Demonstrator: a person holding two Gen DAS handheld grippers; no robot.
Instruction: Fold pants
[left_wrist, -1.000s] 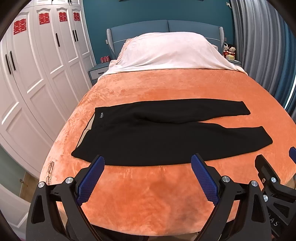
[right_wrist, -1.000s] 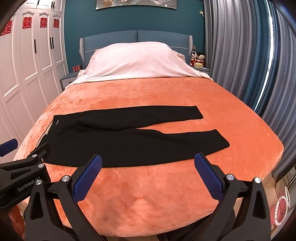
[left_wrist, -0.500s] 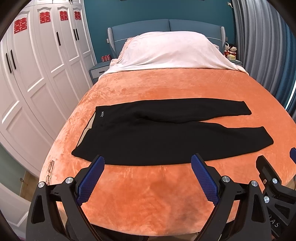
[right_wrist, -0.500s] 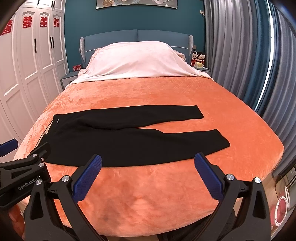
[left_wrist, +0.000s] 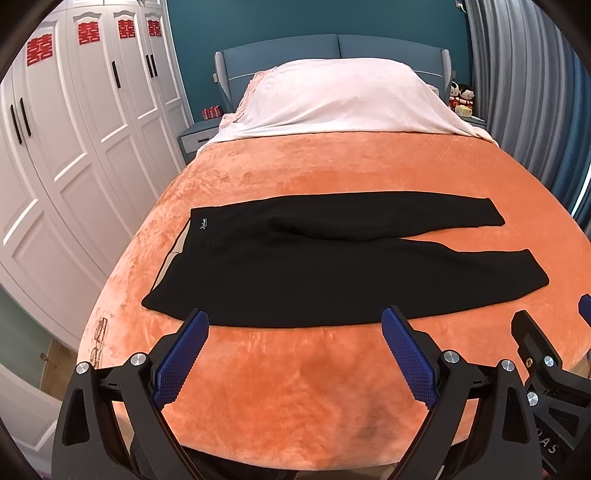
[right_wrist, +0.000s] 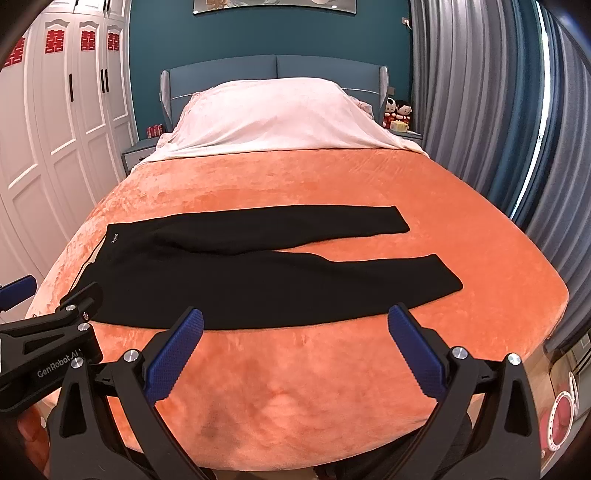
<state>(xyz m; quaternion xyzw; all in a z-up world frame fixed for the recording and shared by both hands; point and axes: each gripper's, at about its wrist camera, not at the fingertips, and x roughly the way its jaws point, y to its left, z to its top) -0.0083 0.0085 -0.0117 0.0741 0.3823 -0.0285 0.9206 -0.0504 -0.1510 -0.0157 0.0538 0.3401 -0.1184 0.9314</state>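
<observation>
The black pants lie flat and unfolded across the orange bed, waistband toward the wardrobe side, legs running toward the curtain side. A small pale logo marks the waistband's far corner. The two legs are spread slightly apart at the cuffs, the nearer leg broader and reaching a little farther.

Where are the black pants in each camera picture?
Left wrist view: the black pants lie flat mid-picture on the orange blanket, waistband to the left, just beyond the open left gripper.
Right wrist view: the pants sit left of middle, beyond the open right gripper.
Shared landmark: the white pillow cover at the headboard.
</observation>
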